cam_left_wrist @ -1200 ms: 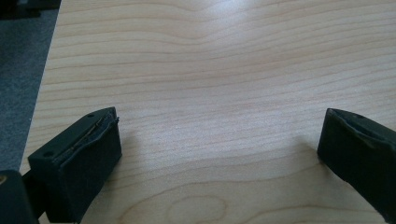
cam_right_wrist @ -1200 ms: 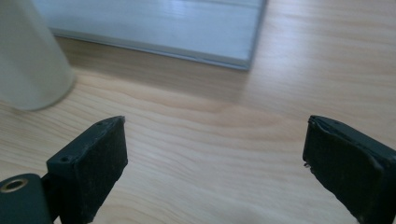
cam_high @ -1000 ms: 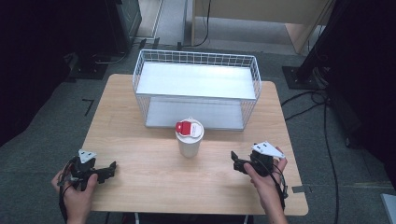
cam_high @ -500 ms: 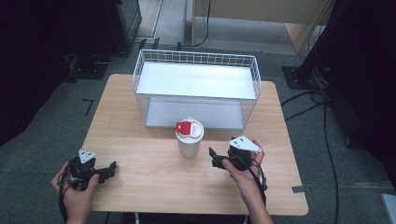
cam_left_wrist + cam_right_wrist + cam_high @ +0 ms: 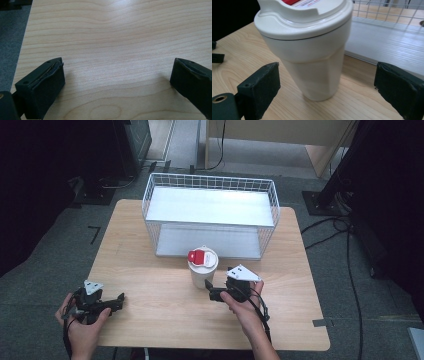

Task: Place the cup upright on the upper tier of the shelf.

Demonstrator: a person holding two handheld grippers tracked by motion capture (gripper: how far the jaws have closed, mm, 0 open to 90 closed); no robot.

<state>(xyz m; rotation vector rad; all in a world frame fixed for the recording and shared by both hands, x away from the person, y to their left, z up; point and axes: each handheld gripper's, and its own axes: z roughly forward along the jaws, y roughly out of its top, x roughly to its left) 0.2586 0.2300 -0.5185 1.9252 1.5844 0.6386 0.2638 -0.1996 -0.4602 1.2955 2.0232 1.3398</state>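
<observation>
The white cup [image 5: 202, 270] stands upright near the middle of the counter [image 5: 160, 320], just on the near side of the wire basket [image 5: 210, 215], and it wears a white lid [image 5: 203, 258] with a red patch on top. In the right gripper view the cup [image 5: 312, 62] rises between your two black jaws, closer to the left one, with a gap showing on each side, so nothing touches it; its body tapers down to a narrow base that sits flat on the wood. Your right tongs [image 5: 214, 292] are spread wide, held low over the counter just to the right and near side of the cup, pointing left toward it, with the grey three-cornered plate on top. Your right hand [image 5: 242, 302] wraps the body of the tool and the forearm comes in from the near edge. Behind the cup, the basket holds a pale board across its floor, and its near wall stands just beyond the lid. Well apart, at the near left corner, your left hand [image 5: 80, 317] holds the left tongs [image 5: 117, 301] low over the counter, pointing right. In the left gripper view those tongs [image 5: 117, 82] are also spread wide, with bare wood grain between the jaws and the left edge of the counter [image 5: 112, 37] meeting grey floor [image 5: 10, 37] beside them.
</observation>
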